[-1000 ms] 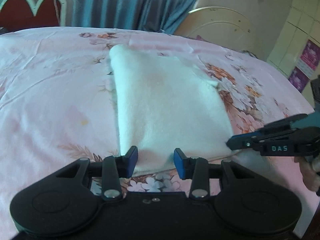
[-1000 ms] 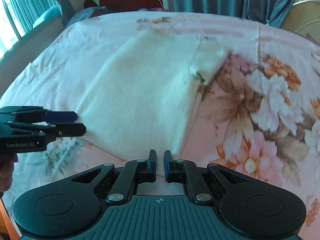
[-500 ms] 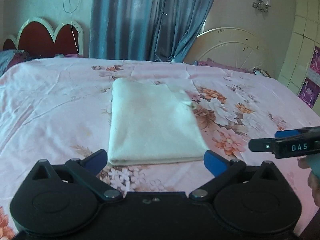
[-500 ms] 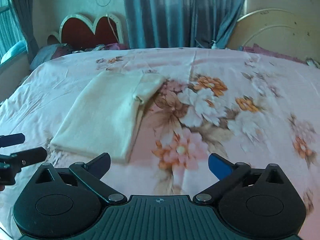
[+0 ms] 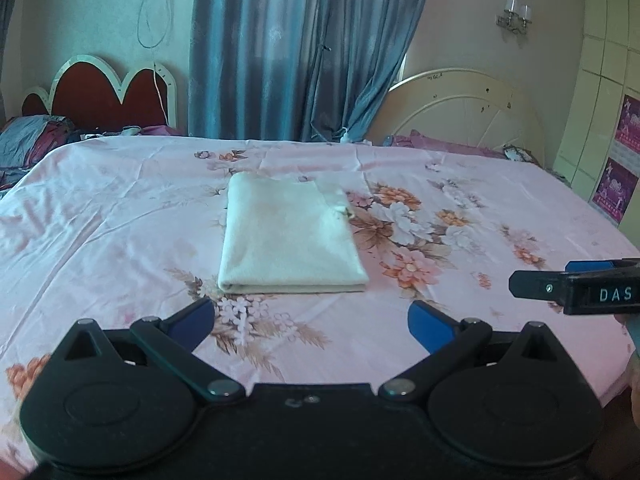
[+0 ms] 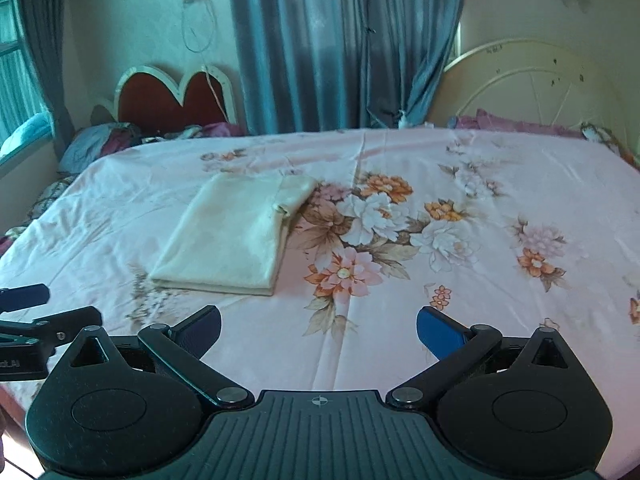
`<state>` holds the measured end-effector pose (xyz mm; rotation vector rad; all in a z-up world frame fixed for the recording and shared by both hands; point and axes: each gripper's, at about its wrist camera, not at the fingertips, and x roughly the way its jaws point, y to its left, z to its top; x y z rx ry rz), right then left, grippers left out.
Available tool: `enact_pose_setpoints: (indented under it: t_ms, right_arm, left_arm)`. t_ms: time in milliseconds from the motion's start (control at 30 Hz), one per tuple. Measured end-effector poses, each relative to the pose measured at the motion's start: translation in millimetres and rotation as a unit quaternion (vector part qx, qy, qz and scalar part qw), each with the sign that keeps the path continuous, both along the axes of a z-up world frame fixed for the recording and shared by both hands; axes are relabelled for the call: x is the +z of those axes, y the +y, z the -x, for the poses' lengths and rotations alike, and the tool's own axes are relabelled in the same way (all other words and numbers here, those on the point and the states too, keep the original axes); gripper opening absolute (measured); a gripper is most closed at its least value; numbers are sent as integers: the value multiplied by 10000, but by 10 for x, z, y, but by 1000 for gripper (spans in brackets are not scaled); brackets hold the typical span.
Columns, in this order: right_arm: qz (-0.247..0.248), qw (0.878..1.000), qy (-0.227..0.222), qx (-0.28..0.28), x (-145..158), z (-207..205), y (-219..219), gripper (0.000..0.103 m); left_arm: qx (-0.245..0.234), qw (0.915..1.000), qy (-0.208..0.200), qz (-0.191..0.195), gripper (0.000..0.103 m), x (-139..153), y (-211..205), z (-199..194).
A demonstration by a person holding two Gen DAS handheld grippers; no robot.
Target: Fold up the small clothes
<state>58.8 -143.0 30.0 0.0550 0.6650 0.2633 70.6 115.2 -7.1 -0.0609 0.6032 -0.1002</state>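
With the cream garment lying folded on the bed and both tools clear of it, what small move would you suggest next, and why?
Probably keep both tools off it and treat this piece as done. The cream garment lies in a neat flat rectangle on the floral bedsheet; the left tool and right tool are open, empty and short of its near edge.

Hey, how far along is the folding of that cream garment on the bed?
Done: the cream garment lies as a neat folded rectangle on the floral bedsheet. In hand: nothing; the left gripper and right gripper are both open, empty and clear of it. Left: no other unfolded clothes show, so this piece looks finished.
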Motion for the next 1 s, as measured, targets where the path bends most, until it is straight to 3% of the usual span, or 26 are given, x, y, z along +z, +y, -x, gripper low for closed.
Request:
enact_pose_setpoints:
  t_ms: [200, 400, 1000]
  right_arm:
    - [132, 9998, -167, 50, 119, 455, 40, 103]
    - [-105, 9998, -153, -19, 145, 718, -4, 103]
    - [-75, 9994, -288, -180, 265, 871, -51, 103]
  left_arm:
    - [48, 9998, -190, -31, 102, 78, -36, 395]
    - [40, 9997, -243, -65, 102, 130, -37, 681]
    - [-82, 9984, -545, -89, 102, 279, -88, 759]
